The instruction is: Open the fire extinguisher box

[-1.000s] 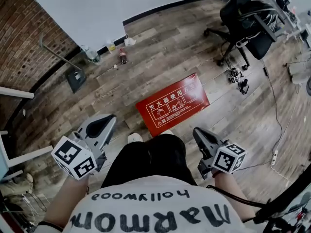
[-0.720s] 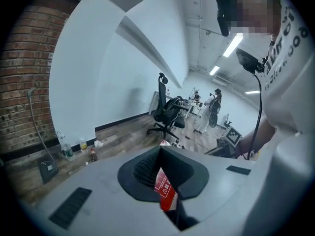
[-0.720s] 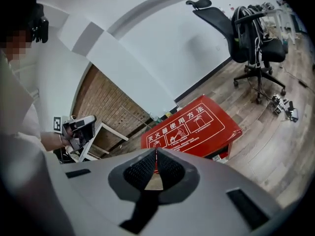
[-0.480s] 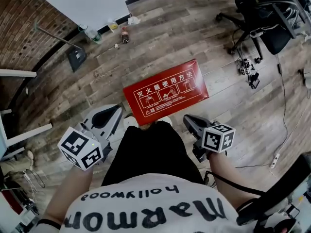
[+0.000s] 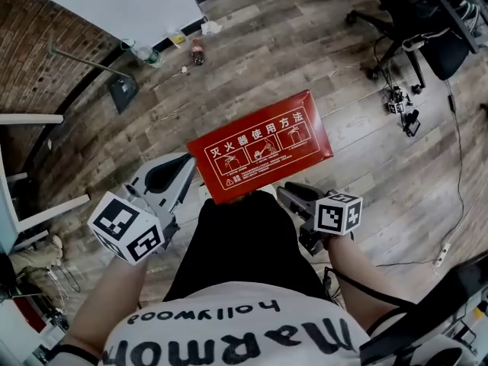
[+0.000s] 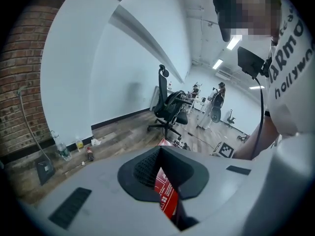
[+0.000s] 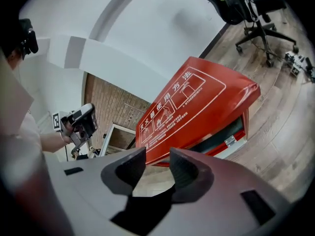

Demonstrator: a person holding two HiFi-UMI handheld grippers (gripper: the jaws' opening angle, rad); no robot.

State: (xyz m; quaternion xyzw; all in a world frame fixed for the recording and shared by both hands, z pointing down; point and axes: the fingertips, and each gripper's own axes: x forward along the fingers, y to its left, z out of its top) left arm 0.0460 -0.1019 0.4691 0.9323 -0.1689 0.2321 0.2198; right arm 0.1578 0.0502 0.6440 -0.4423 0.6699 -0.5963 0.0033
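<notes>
Far left of the fire extinguisher box (image 5: 259,152) is a brick wall (image 5: 38,59). Between wall and box stands one dark flat stand with a thin pole (image 5: 120,91). Beyond the box's left end, two bottles sit at the foot of the white wall, one clear bottle (image 5: 138,52) and one dark bottle (image 5: 197,51).

The left gripper (image 5: 181,172) hangs just beside the box's left near corner, jaw tips together, holding nothing.

The single red box lies flat on the wooden floor (image 5: 305,59), its printed lid up, right in front of the person's knees.

The right gripper (image 5: 285,194) is at the box's near edge. Its jaws have just been opening and stand partly apart, with nothing between them.

Well beyond the box's right end stand one black office chair (image 5: 427,21) and a tangle of cables (image 5: 402,107).
</notes>
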